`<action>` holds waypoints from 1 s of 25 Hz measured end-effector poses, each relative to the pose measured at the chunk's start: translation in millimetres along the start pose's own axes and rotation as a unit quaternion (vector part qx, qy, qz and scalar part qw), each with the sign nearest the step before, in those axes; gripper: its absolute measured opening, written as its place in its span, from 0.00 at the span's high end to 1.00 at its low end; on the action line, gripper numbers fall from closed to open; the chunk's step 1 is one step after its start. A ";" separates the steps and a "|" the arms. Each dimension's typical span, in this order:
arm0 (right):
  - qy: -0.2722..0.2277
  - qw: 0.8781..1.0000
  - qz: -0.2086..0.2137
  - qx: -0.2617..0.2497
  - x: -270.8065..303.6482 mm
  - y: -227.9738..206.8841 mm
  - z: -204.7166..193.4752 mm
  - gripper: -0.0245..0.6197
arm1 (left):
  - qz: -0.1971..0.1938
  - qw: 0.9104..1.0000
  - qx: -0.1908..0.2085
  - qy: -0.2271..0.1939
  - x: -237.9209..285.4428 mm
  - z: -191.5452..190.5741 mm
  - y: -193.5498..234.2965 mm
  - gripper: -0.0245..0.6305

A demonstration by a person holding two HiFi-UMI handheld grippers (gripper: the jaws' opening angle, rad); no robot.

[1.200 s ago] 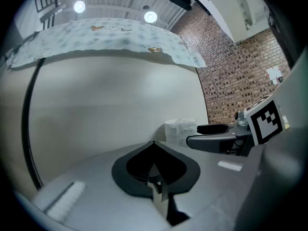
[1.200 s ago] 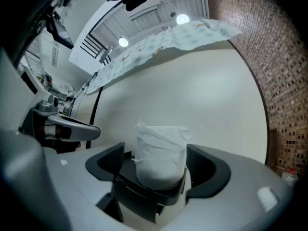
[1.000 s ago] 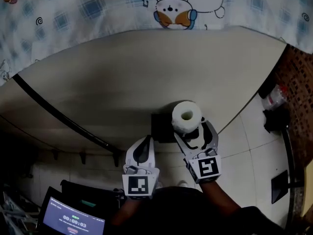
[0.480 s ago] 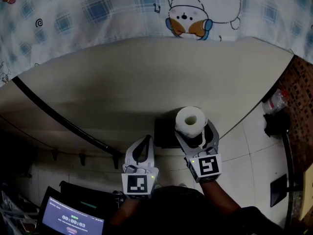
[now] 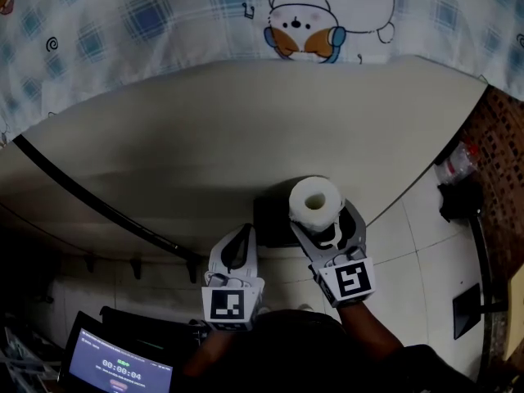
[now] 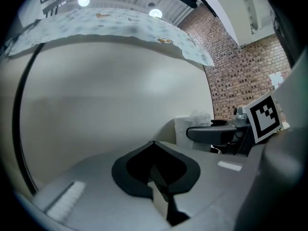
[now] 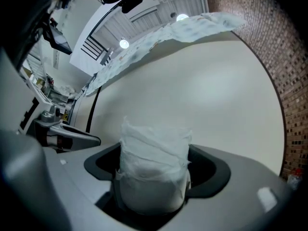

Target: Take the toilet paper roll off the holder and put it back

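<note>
The jaws of the right gripper [image 5: 316, 216] grip the toilet paper roll [image 5: 314, 195] by its sides, probably light, soft and easily crushed, while the left gripper [image 5: 238, 250] is closed and empty.

toilet paper roll [image 5: 314, 201]: white | cloth [image 5: 147, 23]: blue plaid | brick wall [image 5: 501, 146]: red-brown

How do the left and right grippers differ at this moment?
The right gripper has its jaws clamped on the toilet paper roll, while the left gripper has its jaws together with nothing between them. The right gripper reaches farther toward the wall than the left gripper. Both point toward that wall.
</note>
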State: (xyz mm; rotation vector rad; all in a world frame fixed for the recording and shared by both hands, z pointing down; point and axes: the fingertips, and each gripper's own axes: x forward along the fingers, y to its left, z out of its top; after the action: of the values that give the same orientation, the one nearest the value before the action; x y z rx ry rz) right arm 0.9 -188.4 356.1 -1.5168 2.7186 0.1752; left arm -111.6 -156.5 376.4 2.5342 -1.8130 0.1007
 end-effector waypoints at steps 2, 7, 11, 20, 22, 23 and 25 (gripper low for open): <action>-0.009 1.000 -0.001 0.000 -2.4 0.0 5.4 0.32 | 0.001 1.000 0.000 0.001 -1.3 -0.6 -0.6 0.93; -0.038 0.999 0.003 -0.003 -11.5 1.4 23.3 0.32 | 0.005 1.000 -0.002 0.008 -7.3 -5.4 -2.5 0.93; -0.060 0.998 0.003 -0.002 -23.4 3.1 38.4 0.32 | 0.017 0.999 -0.008 0.031 -12.8 -26.2 -0.5 0.93; -0.067 0.998 -0.010 0.009 -51.0 -3.3 42.0 0.32 | -0.007 0.997 -0.034 0.068 -22.5 -75.2 -17.9 0.86; -0.065 0.998 -0.014 0.009 -55.4 -5.5 39.4 0.32 | -0.005 0.996 -0.033 0.083 -19.8 -87.2 -18.3 0.86; -0.064 0.998 -0.015 0.010 -57.5 -6.3 37.8 0.32 | -0.005 0.995 -0.034 0.090 -18.3 -93.7 -18.9 0.86; -0.061 0.998 -0.016 0.014 -62.1 -7.3 35.1 0.32 | -0.008 0.994 -0.037 0.105 -16.1 -106.1 -22.4 0.83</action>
State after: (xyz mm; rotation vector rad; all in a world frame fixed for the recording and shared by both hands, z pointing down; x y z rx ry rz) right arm 38.6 -135.8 325.2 -1.4902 2.5908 0.2210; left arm -99.6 -127.9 481.6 2.3859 -1.6841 0.2841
